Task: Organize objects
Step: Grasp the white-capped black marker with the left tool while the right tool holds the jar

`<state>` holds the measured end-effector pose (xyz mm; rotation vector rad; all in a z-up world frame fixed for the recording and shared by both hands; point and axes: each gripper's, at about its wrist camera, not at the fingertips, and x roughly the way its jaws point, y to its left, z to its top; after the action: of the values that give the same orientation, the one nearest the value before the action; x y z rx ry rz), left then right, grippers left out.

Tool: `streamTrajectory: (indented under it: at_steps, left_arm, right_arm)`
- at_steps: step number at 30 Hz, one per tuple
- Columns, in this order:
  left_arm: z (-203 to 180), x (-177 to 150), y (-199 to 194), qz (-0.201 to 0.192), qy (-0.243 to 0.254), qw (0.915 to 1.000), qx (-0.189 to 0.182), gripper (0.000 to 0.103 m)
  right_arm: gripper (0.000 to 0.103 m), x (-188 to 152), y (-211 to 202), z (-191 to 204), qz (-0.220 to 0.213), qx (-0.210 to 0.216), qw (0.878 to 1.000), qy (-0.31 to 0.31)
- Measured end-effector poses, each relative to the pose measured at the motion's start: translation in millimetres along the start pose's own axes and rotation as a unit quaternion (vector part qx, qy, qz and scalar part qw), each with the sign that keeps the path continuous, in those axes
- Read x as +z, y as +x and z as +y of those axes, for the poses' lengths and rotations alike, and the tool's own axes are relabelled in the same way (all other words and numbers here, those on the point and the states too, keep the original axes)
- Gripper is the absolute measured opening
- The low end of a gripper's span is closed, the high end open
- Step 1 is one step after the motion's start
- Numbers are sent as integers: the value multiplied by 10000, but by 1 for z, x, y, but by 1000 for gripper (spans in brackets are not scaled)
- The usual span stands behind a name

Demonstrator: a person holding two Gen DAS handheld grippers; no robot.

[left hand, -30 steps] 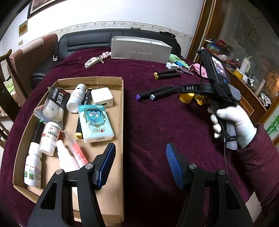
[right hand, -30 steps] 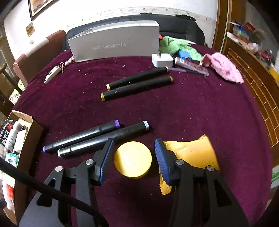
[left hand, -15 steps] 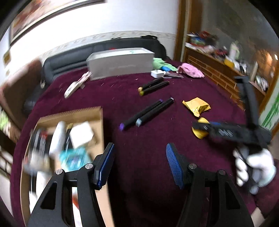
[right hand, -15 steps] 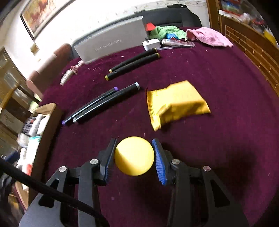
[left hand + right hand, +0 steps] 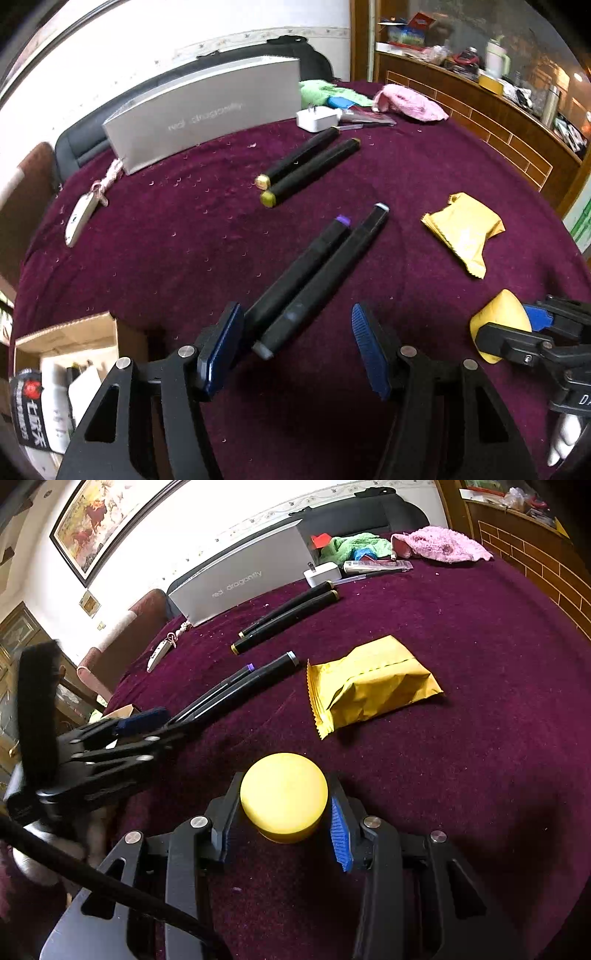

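Note:
My right gripper [image 5: 283, 825] is shut on a round yellow tin [image 5: 283, 795] and holds it just above the purple cloth; the tin also shows in the left wrist view [image 5: 498, 325]. My left gripper [image 5: 295, 347] is open, its jaws around the near ends of two black markers [image 5: 317, 273] lying side by side on the cloth. Those markers also show in the right wrist view [image 5: 240, 690]. The cardboard tray [image 5: 66, 332] with bottles and packets lies at the lower left.
Two more black markers with gold caps [image 5: 310, 170] lie farther back. A yellow packet [image 5: 369, 686] lies right of the markers. A grey box [image 5: 207, 114], a white charger [image 5: 317, 118], a key fob [image 5: 79, 218], green and pink cloths [image 5: 439, 542] sit at the back.
My left gripper swung right from over the tray to the two near markers. My right gripper closed on the yellow tin and drew it back toward me.

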<state>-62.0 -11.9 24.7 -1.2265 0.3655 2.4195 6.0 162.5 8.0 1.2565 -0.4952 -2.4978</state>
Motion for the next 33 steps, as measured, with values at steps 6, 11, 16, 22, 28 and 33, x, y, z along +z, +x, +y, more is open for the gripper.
streamTrajectory:
  at_steps: [6, 11, 16, 22, 28, 33]
  left_arm:
    - [-26, -6, -11, 306, 256, 9948, -934, 54]
    - [-29, -3, -13, 247, 432, 9967, -642, 54]
    - [-14, 6, -16, 113, 378, 9973, -613, 54]
    - [-7, 4, 7, 545, 176, 9936, -971, 55]
    - [-15, 13, 1, 615, 246, 9939, -879, 55]
    - [-28, 20, 7, 422, 486, 9964, -560, 61]
  right_arm:
    - [38, 1, 0, -5, 24, 119, 9998, 155]
    - [38, 1, 0, -6, 32, 166, 9996, 223]
    - [38, 1, 0, -8, 39, 218, 9993, 291]
    - [38, 1, 0, -7, 40, 217, 9993, 294]
    - [38, 1, -1, -7, 35, 234, 9992, 328]
    - [38, 2, 0, -10, 29, 275, 9989, 375]
